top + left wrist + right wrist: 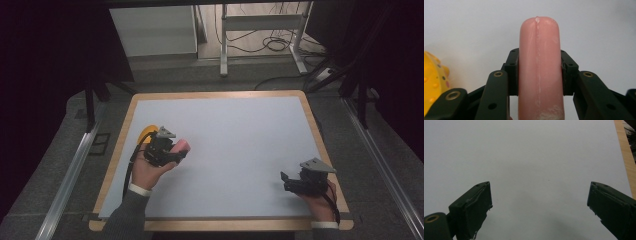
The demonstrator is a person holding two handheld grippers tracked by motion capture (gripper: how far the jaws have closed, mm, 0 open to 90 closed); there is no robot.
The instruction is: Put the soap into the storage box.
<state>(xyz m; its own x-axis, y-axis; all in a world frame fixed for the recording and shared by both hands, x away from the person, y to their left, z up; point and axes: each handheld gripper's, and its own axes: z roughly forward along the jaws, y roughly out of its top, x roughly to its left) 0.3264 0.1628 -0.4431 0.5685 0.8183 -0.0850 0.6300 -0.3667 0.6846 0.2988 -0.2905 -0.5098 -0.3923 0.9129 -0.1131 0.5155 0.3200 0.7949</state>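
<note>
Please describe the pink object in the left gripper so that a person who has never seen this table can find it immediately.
Start at the white mat on the wooden table and go to its left side, where the left gripper is. Its jaws clamp the pink sausage, a smooth rounded cylinder. The neighbouring yellow toy is bumpy and spotted.

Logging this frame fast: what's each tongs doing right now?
Left tongs: closed on the pink sausage.
Right tongs: open, holding nothing.

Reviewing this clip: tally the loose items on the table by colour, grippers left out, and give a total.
Pink: 1, the sausage-shaped item clamped in the left gripper.
Yellow: 1, the spotted yellow item beside that gripper.
Total: 2.
</note>
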